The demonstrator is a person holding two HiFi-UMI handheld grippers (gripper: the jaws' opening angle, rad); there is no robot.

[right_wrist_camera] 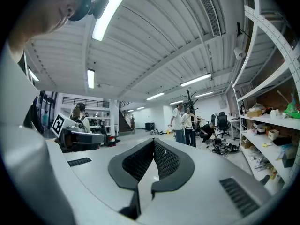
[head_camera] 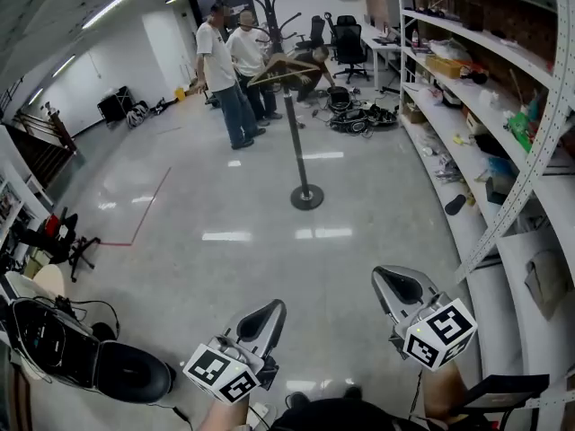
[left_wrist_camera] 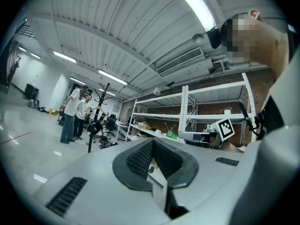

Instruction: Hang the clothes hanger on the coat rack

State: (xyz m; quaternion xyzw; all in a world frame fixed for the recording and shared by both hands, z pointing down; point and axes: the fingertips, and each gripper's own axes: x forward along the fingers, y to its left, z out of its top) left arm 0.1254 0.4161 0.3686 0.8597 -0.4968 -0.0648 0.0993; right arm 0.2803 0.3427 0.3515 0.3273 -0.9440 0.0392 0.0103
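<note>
A black coat rack (head_camera: 296,133) stands on a round base out on the shiny floor, far ahead of me. A wooden clothes hanger (head_camera: 283,68) hangs high on its pole. The same coat rack (left_wrist_camera: 101,97) shows small at the left of the left gripper view, and the coat rack (right_wrist_camera: 190,98) appears again in the right gripper view. My left gripper (head_camera: 262,317) sits low in the head view, jaws together and empty. To its right, my right gripper (head_camera: 396,286) is also shut with nothing in it. Both point level toward the rack, well short of it.
Two people (head_camera: 229,65) stand just left of the rack and a third crouches behind it. White metal shelving (head_camera: 485,106) with clutter lines the right side. Cables and gear (head_camera: 359,118) lie on the floor near the rack. Black equipment (head_camera: 54,348) sits at the lower left.
</note>
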